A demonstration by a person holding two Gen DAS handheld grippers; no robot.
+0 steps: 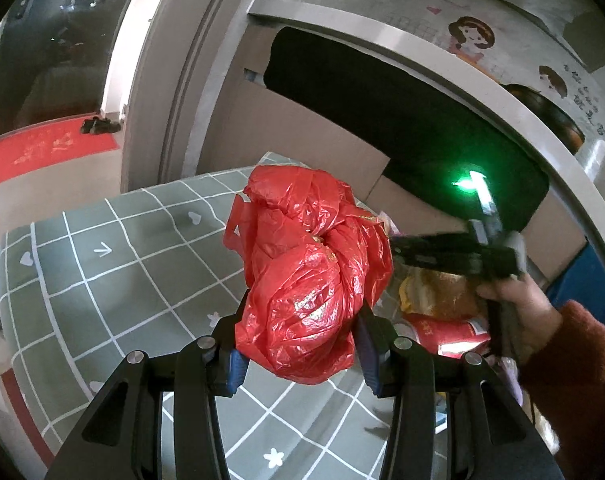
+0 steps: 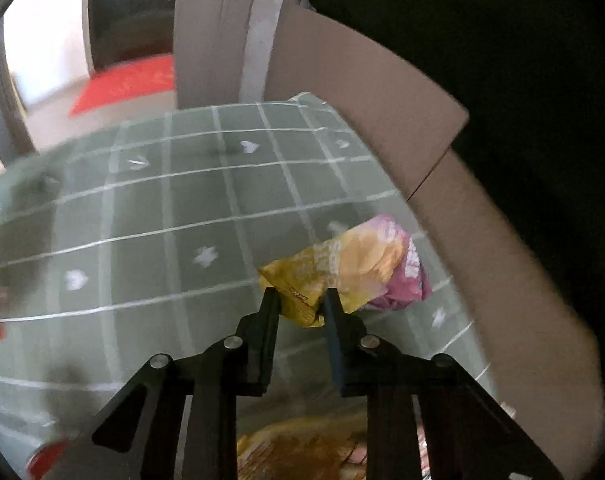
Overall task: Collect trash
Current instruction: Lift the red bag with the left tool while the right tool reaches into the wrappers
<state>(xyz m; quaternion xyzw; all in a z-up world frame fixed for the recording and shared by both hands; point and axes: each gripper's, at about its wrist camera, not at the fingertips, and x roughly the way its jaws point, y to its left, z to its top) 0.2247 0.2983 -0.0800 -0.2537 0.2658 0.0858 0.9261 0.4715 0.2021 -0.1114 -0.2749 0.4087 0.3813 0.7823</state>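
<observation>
- Left hand-held gripper [image 1: 300, 344]: clamped on red plastic bag [image 1: 310, 272], pads pressing both sides of the crumpled bundle; bag held above the green checked bed cover [image 1: 114, 264].
- Bag mouth not visibly open; handle loops hanging at 9 o'clock of the bundle. No trash seen inside, film too opaque to tell.
- Right hand-held gripper [image 2: 300, 304]: jaws narrowed on the corner of a yellow-and-pink snack wrapper [image 2: 354, 276]; pads appear to touch that corner, rest of wrapper lying on the bed cover toward 2 o'clock of the fingertips. Judged a pinch just made, wrapper not yet lifted.
- Right view motion-blurred; contact read with moderate confidence only.
- Left view: right hand [image 1: 518, 316] in red fuzzy sleeve at 3 o'clock of the bag, gripper body blurred, green lamp lit on it.
- More trash remaining: orange-yellow packet [image 1: 438, 292] and red packet [image 1: 450, 336] at 4 o'clock of the bag; a yellow-brown packet also at 6 o'clock in the right view, possibly the same one.
- Progress, judged: early to middle. Bag in hand, first visible wrapper gripped, at least two packets left to gather, bag still to be opened.
- Writing: dark print strip on wrapper edge near the fingertips, illegible. Pale characters on the red packet, unreadable. Characters on the red doormat [image 1: 50, 148] at 10 o'clock and beside the cartoon wall stickers [image 1: 470, 36] at 1 o'clock, too small to read. No brand identified.
</observation>
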